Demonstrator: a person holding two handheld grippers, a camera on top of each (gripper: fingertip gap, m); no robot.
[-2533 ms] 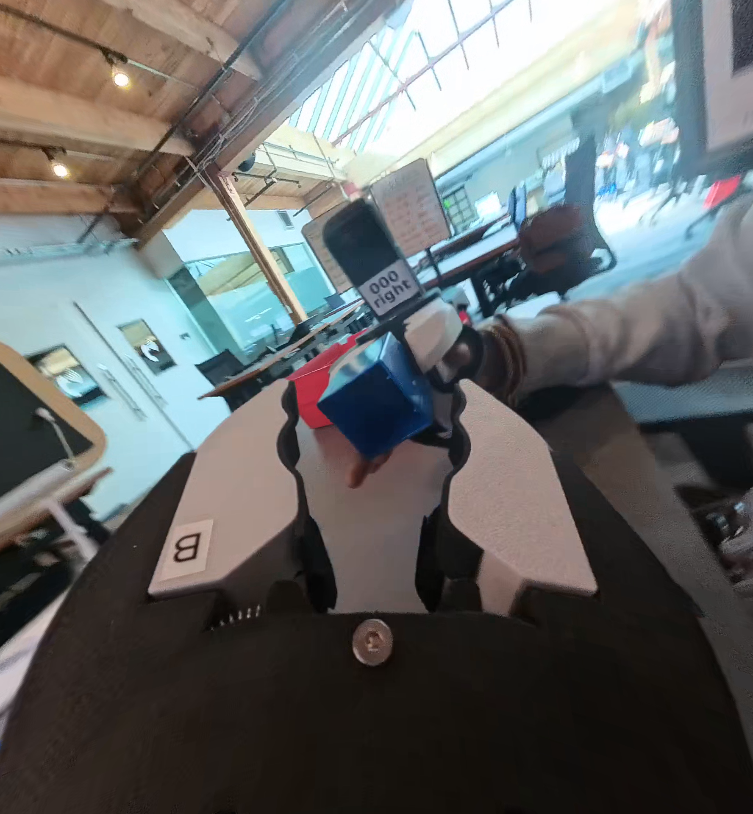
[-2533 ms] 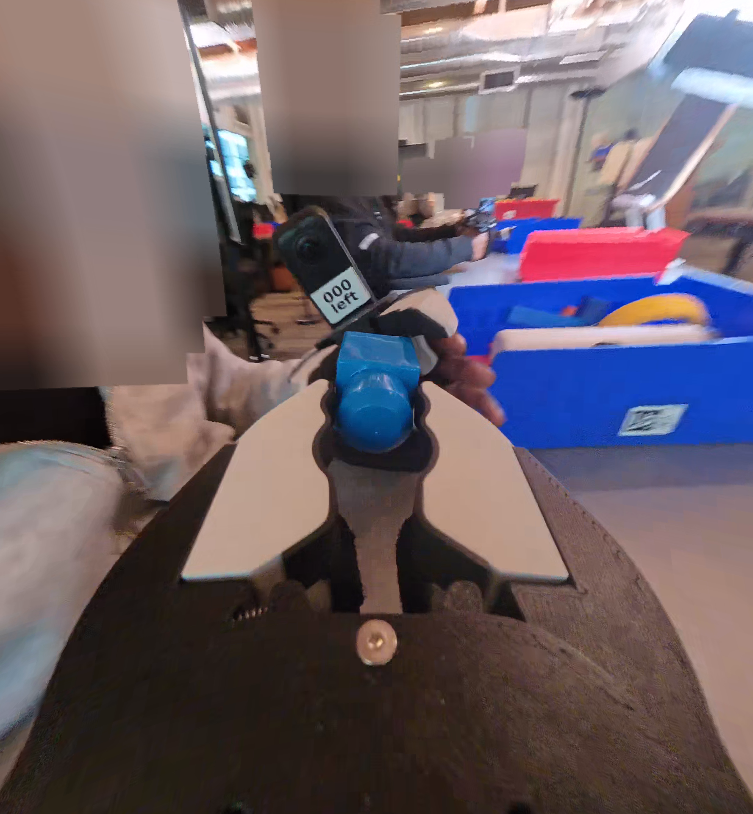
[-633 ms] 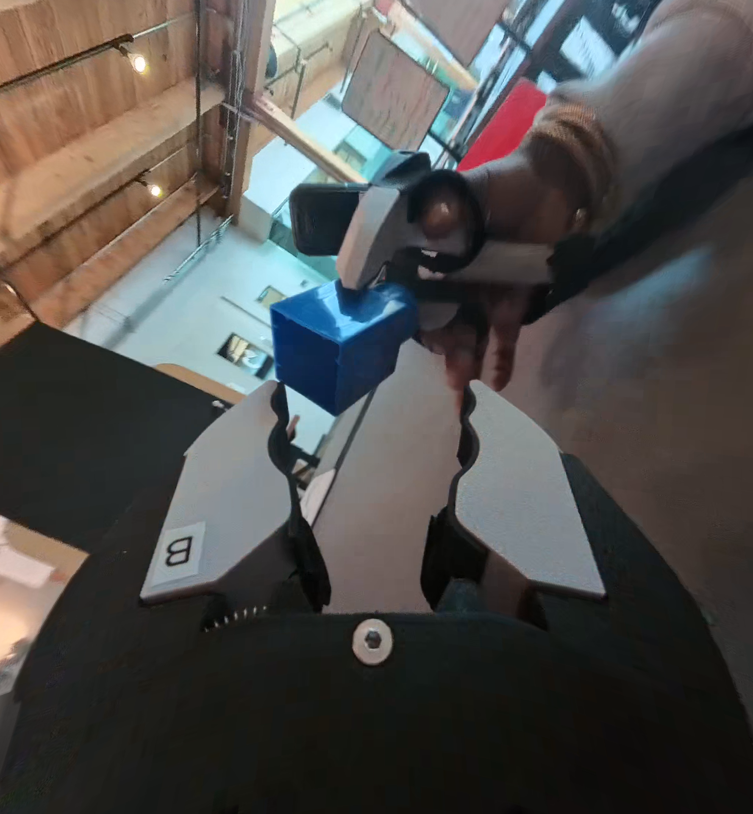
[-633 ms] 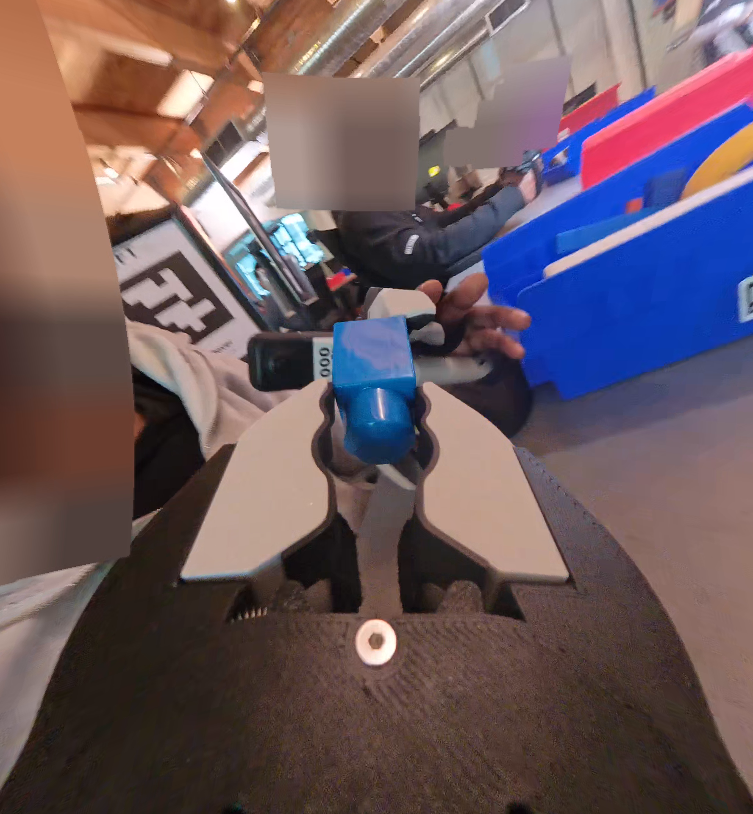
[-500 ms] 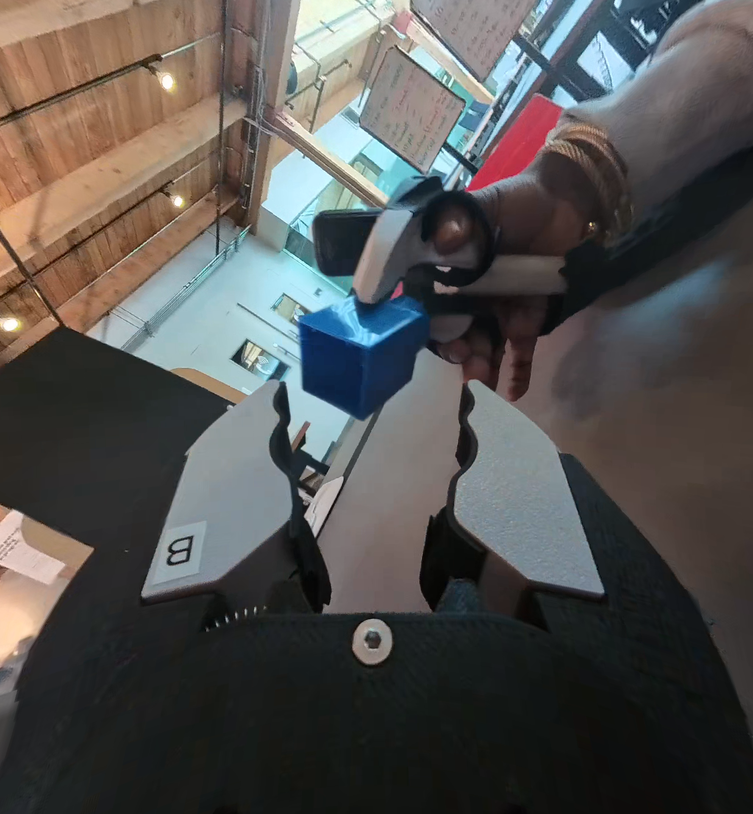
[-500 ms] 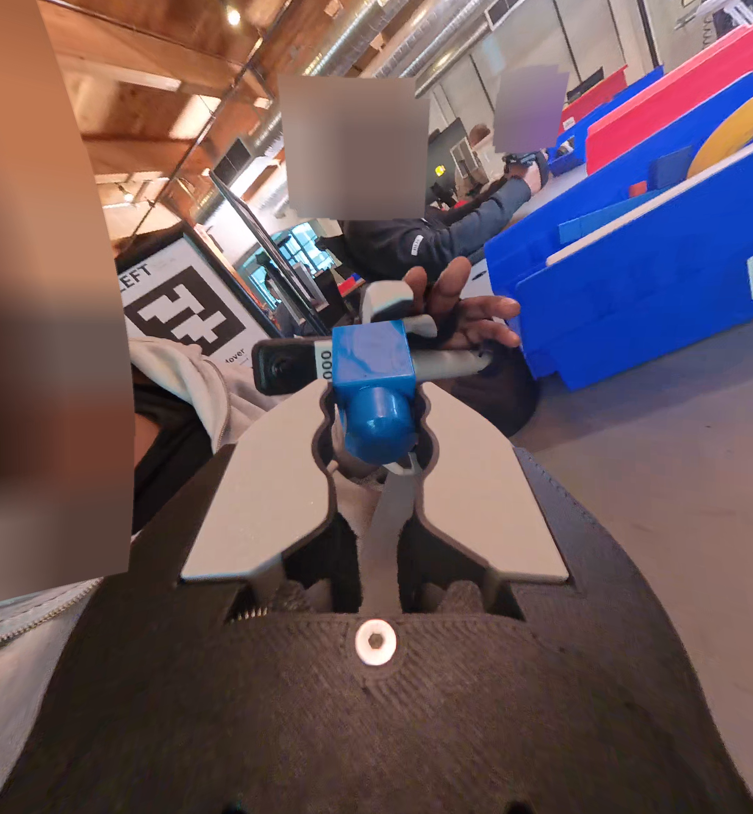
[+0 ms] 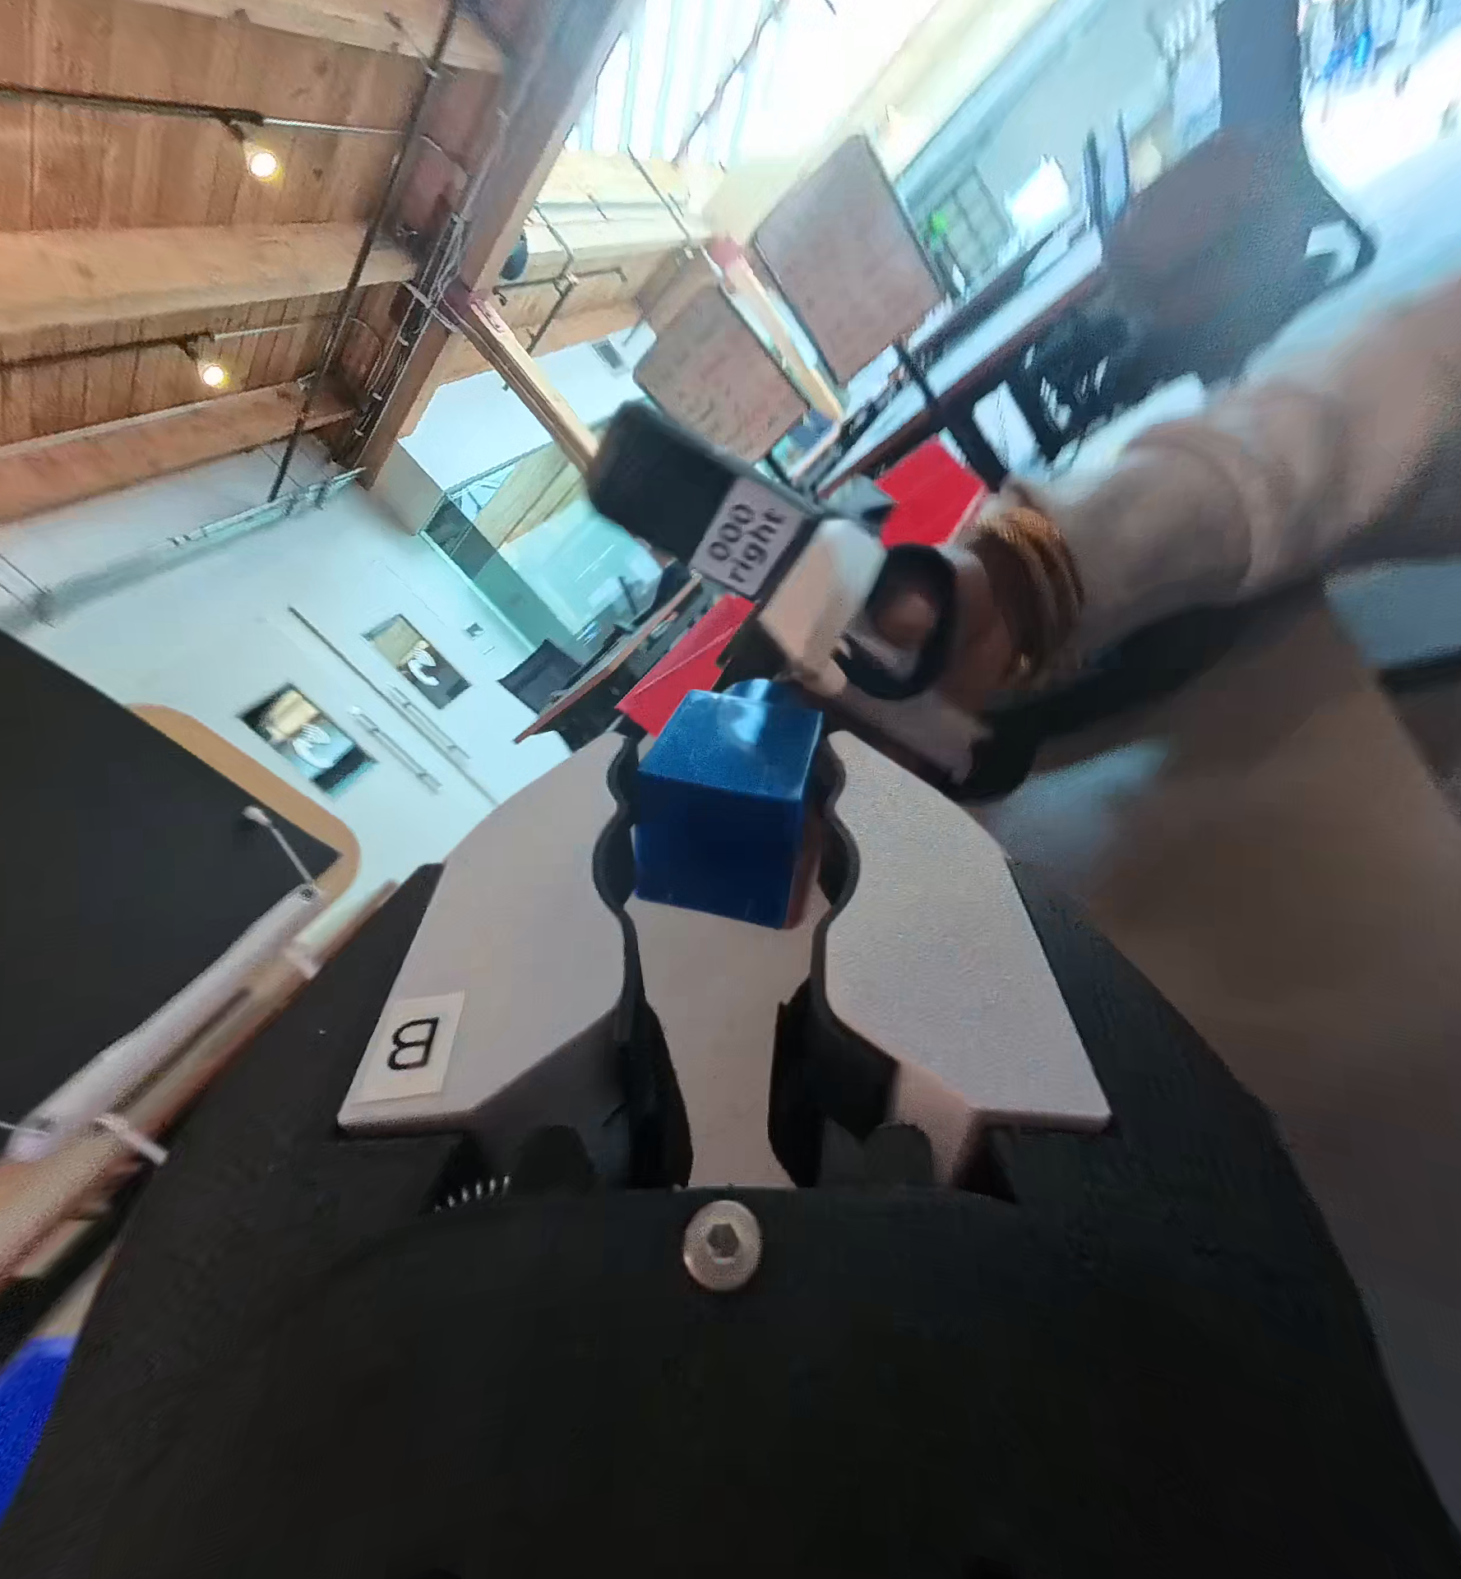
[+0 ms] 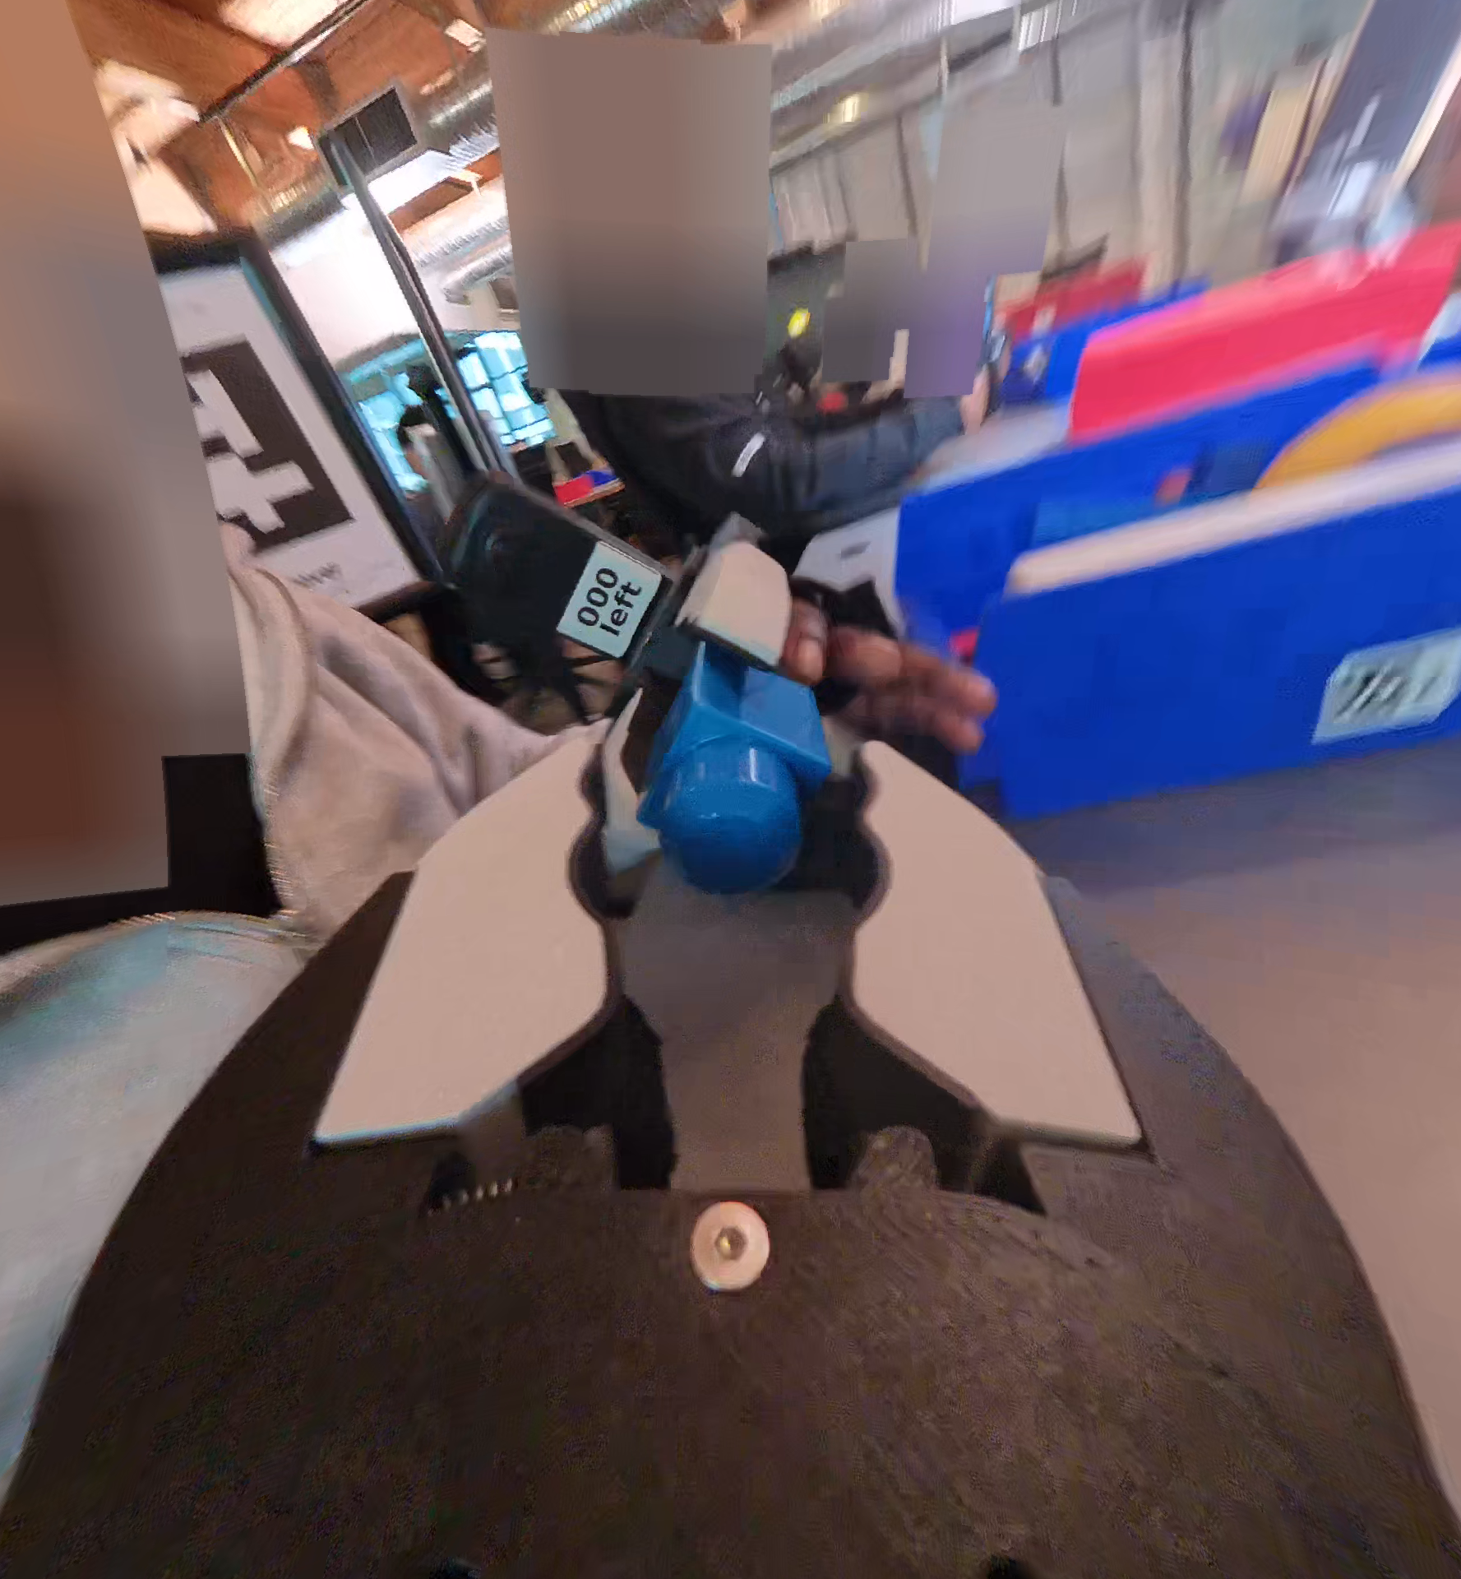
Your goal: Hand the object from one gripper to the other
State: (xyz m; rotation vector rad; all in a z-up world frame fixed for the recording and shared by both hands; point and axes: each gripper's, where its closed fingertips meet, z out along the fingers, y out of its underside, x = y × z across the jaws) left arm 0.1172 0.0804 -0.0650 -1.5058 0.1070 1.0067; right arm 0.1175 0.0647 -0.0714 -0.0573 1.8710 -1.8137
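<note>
Over on the left, a wooden ceiling (image 7: 112, 256) with small spot lamps runs above a white wall. The left gripper (image 7: 722, 820) has closed its grey fingers on the square end of the blue object (image 7: 722, 820). The right gripper (image 8: 727, 820) stands parted around the rounded end, held clear of both fingers. A grey table (image 8: 1307, 1025) lies beneath, blue bins (image 8: 1179, 666) at the right.
</note>
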